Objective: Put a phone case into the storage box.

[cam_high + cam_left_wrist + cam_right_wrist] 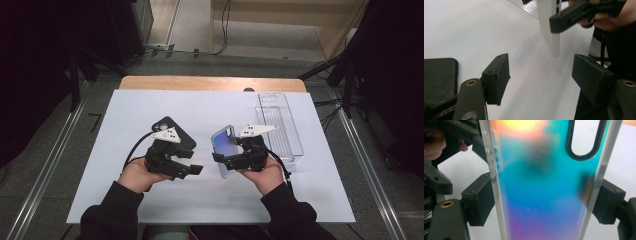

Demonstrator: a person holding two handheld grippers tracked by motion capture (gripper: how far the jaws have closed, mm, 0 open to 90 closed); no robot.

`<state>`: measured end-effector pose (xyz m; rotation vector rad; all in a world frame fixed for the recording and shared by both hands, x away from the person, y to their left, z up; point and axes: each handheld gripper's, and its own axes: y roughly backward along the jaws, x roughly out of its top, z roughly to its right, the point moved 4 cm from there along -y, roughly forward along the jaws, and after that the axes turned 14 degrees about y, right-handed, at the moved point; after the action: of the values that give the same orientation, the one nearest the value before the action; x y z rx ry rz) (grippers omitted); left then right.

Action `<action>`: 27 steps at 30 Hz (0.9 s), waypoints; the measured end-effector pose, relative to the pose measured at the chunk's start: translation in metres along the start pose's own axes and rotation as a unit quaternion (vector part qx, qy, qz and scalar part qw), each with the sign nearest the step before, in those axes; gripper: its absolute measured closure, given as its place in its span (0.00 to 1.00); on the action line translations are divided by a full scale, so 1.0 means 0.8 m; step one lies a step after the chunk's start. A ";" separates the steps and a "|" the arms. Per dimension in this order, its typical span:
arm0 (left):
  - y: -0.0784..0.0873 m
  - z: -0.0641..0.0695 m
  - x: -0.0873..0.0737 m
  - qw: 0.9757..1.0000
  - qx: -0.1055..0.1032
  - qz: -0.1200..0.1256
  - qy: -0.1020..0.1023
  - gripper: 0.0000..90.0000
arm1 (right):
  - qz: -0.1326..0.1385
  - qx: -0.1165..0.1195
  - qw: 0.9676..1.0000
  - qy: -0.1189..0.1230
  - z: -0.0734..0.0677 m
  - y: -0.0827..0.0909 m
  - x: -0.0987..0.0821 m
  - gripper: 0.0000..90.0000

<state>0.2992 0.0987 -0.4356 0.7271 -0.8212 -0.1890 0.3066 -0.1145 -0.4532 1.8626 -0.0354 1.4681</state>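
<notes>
A translucent phone case (226, 145) with a blue-to-purple sheen is clamped by its long edges in my right gripper (222, 159), held up off the white tabletop (150, 200). In the right gripper view the case (541, 187) stands between both pads (479, 200), which press on its clear rims, with the camera cut-out at the top. A black phone (172, 131) lies flat on the table just beyond my left gripper (191, 161). In the left gripper view the jaws (541, 72) stand wide apart with nothing between them, the phone (439, 80) at the lower left and the case (549, 30) edge-on ahead.
A clear plastic tray (280, 125) lies lengthwise at the right of the white sheet. A strip of wooden tabletop (210, 82) shows at the far edge. Metal rails run along the floor on both sides, and cables lie beyond the table.
</notes>
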 end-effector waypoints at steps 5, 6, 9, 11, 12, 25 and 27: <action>-0.005 -0.005 -0.014 1.000 -0.002 -0.005 -0.009 0.34 | -0.002 0.002 1.000 0.000 -0.001 0.000 -0.001 0.18; -0.006 -0.007 -0.016 1.000 -0.004 -0.007 -0.009 0.34 | -0.004 0.002 1.000 0.000 -0.001 -0.001 -0.001 0.18; -0.007 -0.010 -0.025 1.000 -0.004 -0.005 -0.008 0.34 | -0.004 0.008 1.000 -0.001 -0.002 -0.002 -0.001 0.18; -0.007 -0.013 -0.031 1.000 -0.004 -0.003 -0.006 0.34 | -0.001 0.013 1.000 -0.003 -0.001 0.000 -0.001 0.18; -0.006 -0.015 -0.034 1.000 -0.003 -0.002 -0.004 0.34 | 0.000 0.015 1.000 -0.005 -0.001 0.001 -0.001 0.18; -0.001 -0.030 -0.066 1.000 0.002 -0.015 0.007 0.34 | -0.013 0.029 0.999 0.001 0.007 0.012 0.000 0.18; -0.001 -0.031 -0.068 1.000 0.006 -0.014 0.010 0.34 | -0.013 0.030 0.999 0.002 0.007 0.013 0.000 0.18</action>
<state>0.2798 0.1340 -0.4800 0.7518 -0.7932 -0.2020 0.3067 -0.1251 -0.4482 1.9005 0.0344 1.4708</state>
